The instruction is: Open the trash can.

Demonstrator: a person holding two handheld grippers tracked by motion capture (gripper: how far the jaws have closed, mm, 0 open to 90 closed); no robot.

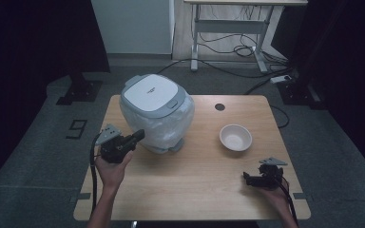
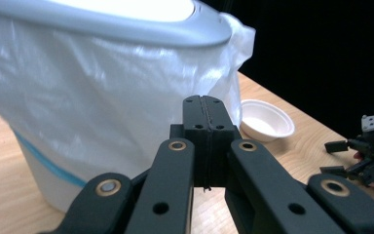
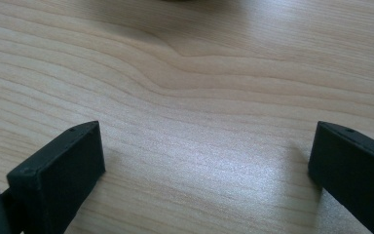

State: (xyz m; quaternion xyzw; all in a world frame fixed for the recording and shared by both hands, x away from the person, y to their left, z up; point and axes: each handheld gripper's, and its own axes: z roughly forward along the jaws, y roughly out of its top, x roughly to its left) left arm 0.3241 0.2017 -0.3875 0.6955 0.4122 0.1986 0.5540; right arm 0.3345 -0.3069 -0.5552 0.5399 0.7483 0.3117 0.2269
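Bin: we find a lidded bin (image 1: 157,114) lined with a thin plastic bag (image 2: 102,112), standing left of centre on the table (image 1: 195,190).
Left gripper (image 1: 140,135): jaws pressed together on nothing, just beside the bin's bagged wall.
Right gripper (image 1: 245,177): jaws spread wide, low over bare wood, well apart from the bin.
Bowl (image 1: 235,137): right of the bin, untouched.
Handling: we judge the bag soft and slippery, the bin stiff and light.
Hold: we advise the lid's front lip.

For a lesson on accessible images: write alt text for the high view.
A white lidded bin lined with a plastic bag stands on a wooden table, the shut left gripper beside it. An empty white bowl sits right; the open right gripper rests near the front edge.
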